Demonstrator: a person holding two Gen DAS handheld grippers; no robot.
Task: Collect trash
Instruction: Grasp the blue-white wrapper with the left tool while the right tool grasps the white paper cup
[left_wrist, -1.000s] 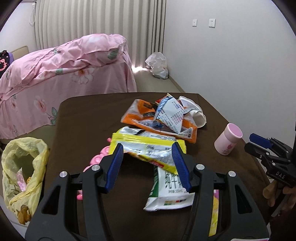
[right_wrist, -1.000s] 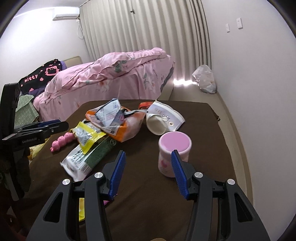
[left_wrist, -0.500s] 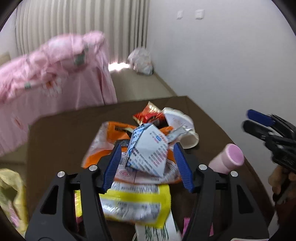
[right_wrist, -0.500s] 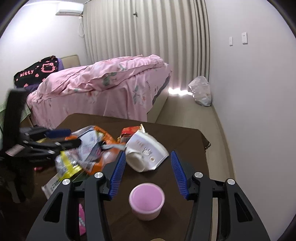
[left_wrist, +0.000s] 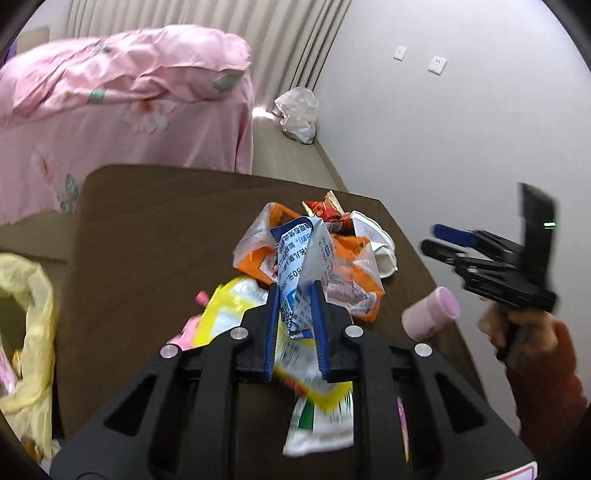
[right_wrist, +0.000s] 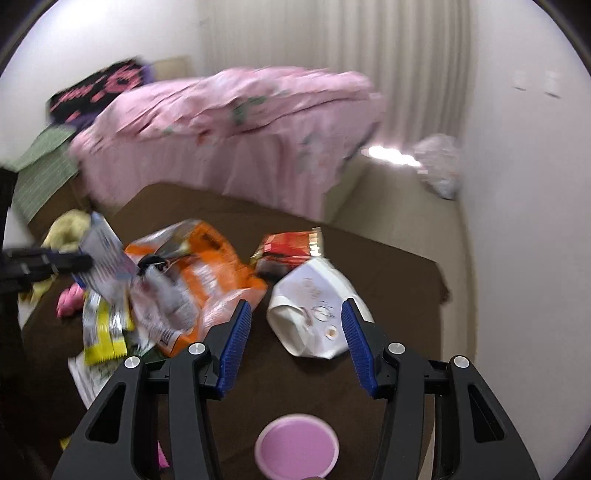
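Left hand-held gripper clenched on wrapper; right one released.

Desk (left_wrist: 147, 221) carries the trash pile; yellow bag (left_wrist: 33, 306) at 9 o'clock. Left hand-held gripper (left_wrist: 294, 325) grasps the blue-white wrapper (left_wrist: 301, 258); right hand-held gripper (right_wrist: 295, 339) brackets the crushed white cup (right_wrist: 314, 310). Advise lifting clear before swinging bagward.

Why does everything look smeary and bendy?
Left wrist view: the yellow bag and pink cup smear from motion, while the left tongs stay crisp. Right wrist view: the bed and wrappers blur; the fisheye lens curves the edges.
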